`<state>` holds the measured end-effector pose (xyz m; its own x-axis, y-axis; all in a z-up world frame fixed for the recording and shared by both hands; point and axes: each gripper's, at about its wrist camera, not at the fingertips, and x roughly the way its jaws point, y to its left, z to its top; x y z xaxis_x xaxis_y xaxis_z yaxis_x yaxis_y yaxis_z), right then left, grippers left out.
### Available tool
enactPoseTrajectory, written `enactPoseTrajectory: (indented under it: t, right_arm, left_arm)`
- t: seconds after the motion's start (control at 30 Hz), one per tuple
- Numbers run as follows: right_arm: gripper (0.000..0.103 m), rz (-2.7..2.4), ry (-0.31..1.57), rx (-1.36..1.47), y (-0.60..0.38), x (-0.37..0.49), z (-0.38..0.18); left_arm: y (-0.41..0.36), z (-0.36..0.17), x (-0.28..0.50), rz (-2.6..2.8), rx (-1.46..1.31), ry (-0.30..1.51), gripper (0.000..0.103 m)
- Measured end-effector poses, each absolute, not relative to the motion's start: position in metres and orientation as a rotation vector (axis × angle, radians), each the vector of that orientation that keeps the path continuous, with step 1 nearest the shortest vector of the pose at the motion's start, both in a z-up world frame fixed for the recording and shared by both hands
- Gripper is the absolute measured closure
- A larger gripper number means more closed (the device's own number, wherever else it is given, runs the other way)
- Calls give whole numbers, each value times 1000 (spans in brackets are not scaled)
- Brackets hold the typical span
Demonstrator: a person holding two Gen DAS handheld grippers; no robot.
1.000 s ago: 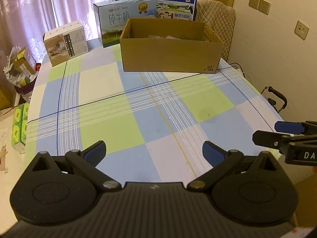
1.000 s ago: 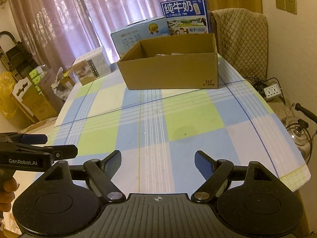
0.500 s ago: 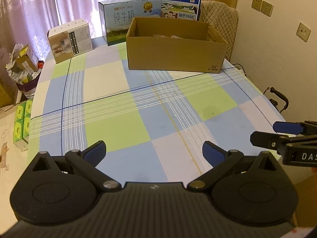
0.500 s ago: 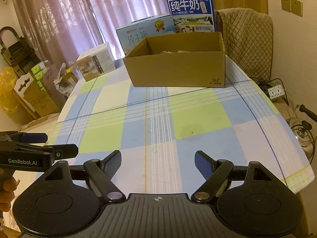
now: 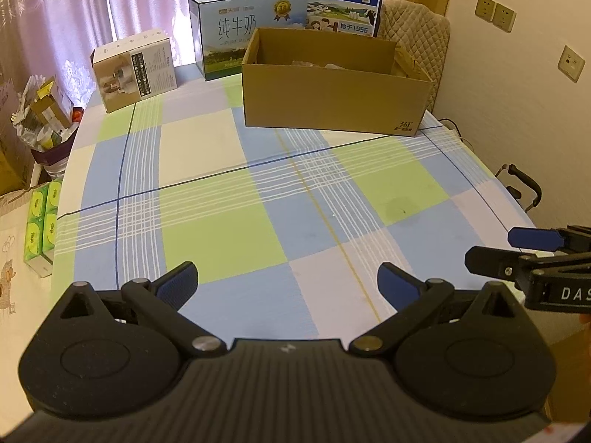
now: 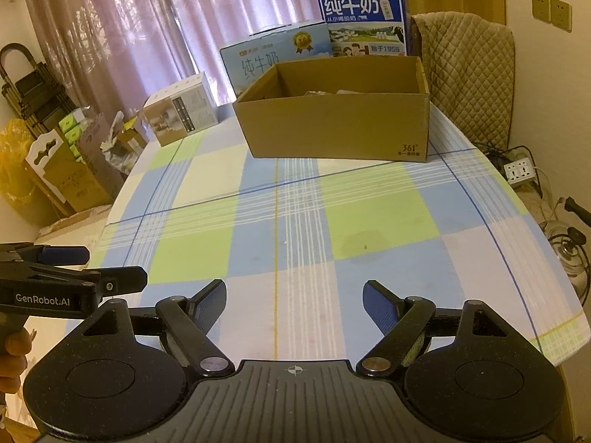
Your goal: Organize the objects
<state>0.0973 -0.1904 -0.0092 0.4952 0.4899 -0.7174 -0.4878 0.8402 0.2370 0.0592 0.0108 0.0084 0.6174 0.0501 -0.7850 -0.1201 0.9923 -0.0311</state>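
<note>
An open brown cardboard box [image 5: 332, 99] [image 6: 340, 125] stands at the far side of the checked tablecloth [image 5: 258, 199] [image 6: 295, 221]; a few pale items show just over its rim. My left gripper [image 5: 288, 280] hovers over the table's near edge, open, nothing between its blue pads. My right gripper [image 6: 293, 301] is open too, empty, beside it. Each gripper shows in the other's view: the right gripper [image 5: 524, 254] at the right edge, the left gripper [image 6: 85, 269] at the left edge with a hand below it.
Behind the cardboard box stand two blue milk cartons [image 5: 247, 29] [image 5: 340, 0] and, to the left, a white product box [image 5: 135, 68]. A quilted chair back [image 6: 465, 74] is at the far right. Boxes and green packs [image 5: 40, 221] crowd the floor on the left.
Both views shift slightly: the cardboard box and cartons sit a little further right in each frame. Both grippers stay open and empty over the near edge.
</note>
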Motion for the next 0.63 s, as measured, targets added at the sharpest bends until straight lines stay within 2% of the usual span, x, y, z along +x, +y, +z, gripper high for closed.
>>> enactPoseTrajectory:
  t: [0.63]
  right_arm:
    - [25,582,889,4,-191,112,-14]
  left_arm:
    - [10,3,77,84,-84,913,1]
